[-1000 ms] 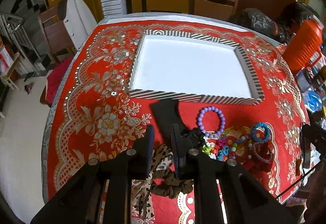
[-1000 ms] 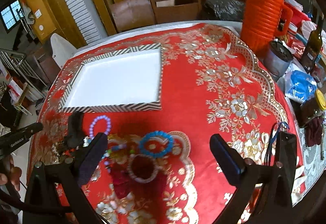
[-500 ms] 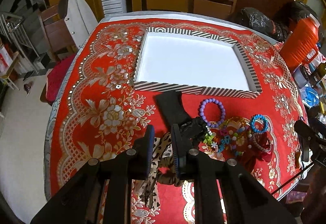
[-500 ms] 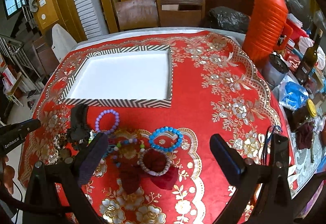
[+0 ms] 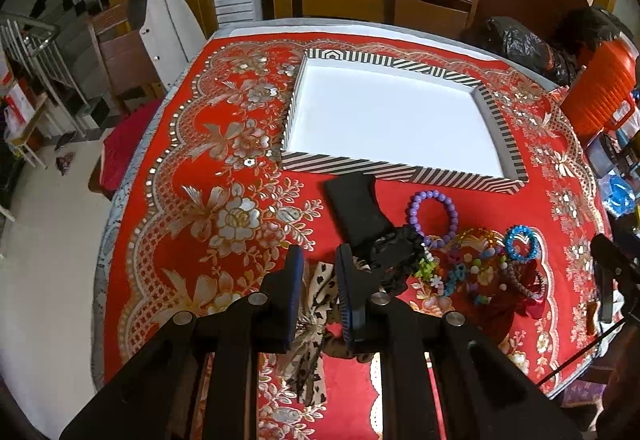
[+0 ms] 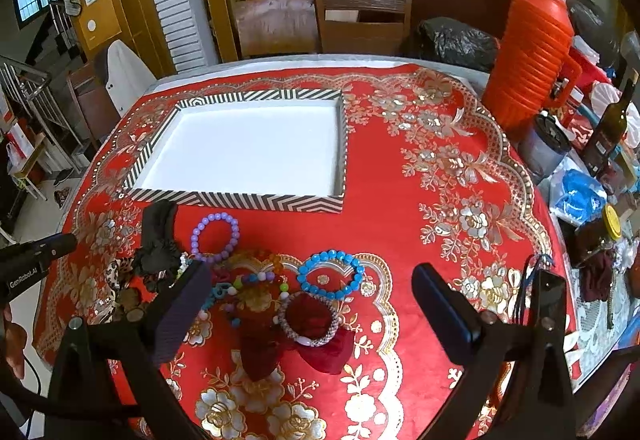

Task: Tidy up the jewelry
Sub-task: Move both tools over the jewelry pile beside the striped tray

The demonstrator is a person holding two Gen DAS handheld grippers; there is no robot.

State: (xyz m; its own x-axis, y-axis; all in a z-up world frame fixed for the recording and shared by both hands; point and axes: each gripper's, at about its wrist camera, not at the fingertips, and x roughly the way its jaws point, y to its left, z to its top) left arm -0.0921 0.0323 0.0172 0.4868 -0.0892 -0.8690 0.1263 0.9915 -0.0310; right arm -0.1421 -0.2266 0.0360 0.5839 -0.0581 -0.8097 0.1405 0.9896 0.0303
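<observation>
An empty white tray with a striped rim [image 5: 400,170] [image 6: 240,198] lies on the red tablecloth. In front of it sits a pile: a purple bead bracelet [image 5: 434,214] [image 6: 216,236], a blue one [image 5: 520,242] [image 6: 332,276], coloured bead strings [image 6: 248,280], a pearl bracelet on red fabric [image 6: 308,320], a black scrunchie [image 5: 396,252] and a leopard hair tie [image 5: 320,280]. My left gripper [image 5: 320,250] hovers over the leopard tie, its jaws almost together and gripping nothing. Wide open, my right gripper [image 6: 310,272] hangs above the blue bracelet.
A black band [image 5: 356,204] lies against the tray's front rim. At the table's right edge stand an orange jug [image 6: 528,56], a grey cup [image 6: 544,144], a dark bottle [image 6: 610,128] and blue plastic. Black bags [image 6: 452,40] and a wooden chair [image 6: 360,20] sit behind.
The right gripper has drawn back a little and rolled, so the table now sits level in its view. The left gripper has hardly moved. Nothing was picked up.
</observation>
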